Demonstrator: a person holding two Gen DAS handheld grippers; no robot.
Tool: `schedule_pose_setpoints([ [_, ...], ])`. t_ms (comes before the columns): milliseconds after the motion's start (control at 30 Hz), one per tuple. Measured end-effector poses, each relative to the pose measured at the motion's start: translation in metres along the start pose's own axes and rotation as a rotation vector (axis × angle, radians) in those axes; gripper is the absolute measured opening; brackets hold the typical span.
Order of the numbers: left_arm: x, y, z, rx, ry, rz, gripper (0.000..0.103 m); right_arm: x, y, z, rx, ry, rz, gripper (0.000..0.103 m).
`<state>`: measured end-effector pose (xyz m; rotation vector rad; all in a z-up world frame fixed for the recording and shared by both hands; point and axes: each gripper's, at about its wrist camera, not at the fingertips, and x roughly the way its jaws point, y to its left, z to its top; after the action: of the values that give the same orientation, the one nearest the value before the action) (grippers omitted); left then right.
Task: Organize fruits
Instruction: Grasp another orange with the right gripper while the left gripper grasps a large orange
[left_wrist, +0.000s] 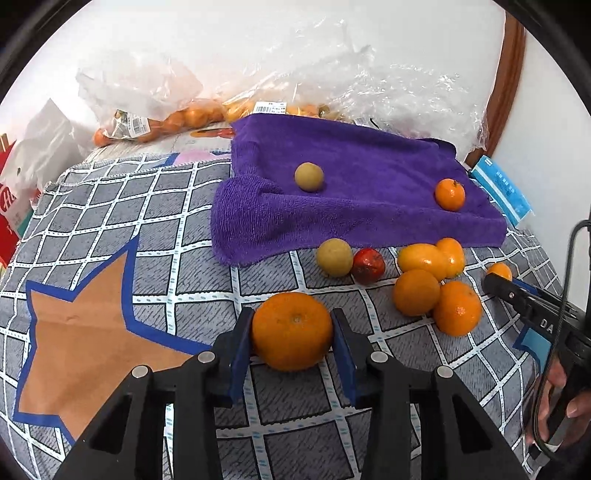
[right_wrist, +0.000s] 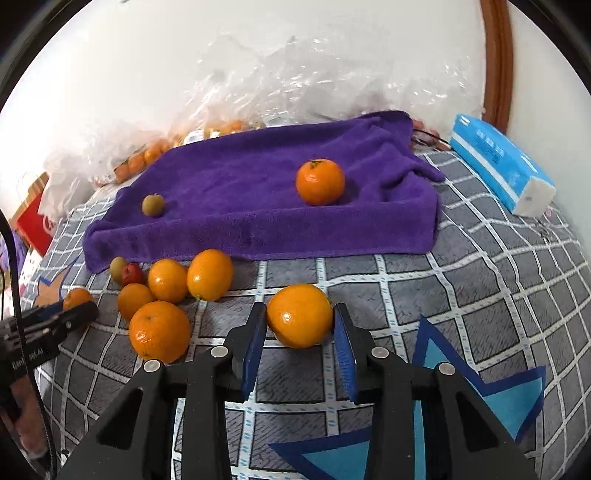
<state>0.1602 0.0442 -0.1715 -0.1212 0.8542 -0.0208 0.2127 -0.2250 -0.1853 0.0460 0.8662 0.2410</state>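
Fruits are split: each of my jaws pinches one orange on the checked sheet. My left gripper is pressed on an orange, and my right gripper clamps another orange, I think to carry both to the purple towel at twelve o'clock. Loose fruits crowd at ten o'clock of the right gripper. The towel has much free room, but its raised front edge needs a lift.

A blue tissue pack lies on the checked grey bedsheet, near a brown wooden frame.
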Motion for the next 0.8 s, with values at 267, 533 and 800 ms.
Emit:
schedule_pose_setpoints([
  [267,0.002,-0.002,0.001,0.002,0.003,0.012,0.039,0.002,0.008,0.0,-0.039,0.007,-0.053,0.036],
  [533,0.002,-0.001,0.002,0.001,0.004,0.009,0.039,0.005,0.008,-0.001,-0.038,0.022,-0.075,0.036],
  [800,-0.001,0.007,0.002,-0.033,-0.007,-0.055,0.039,-0.001,0.008,-0.001,-0.035,-0.008,-0.072,0.036],
])
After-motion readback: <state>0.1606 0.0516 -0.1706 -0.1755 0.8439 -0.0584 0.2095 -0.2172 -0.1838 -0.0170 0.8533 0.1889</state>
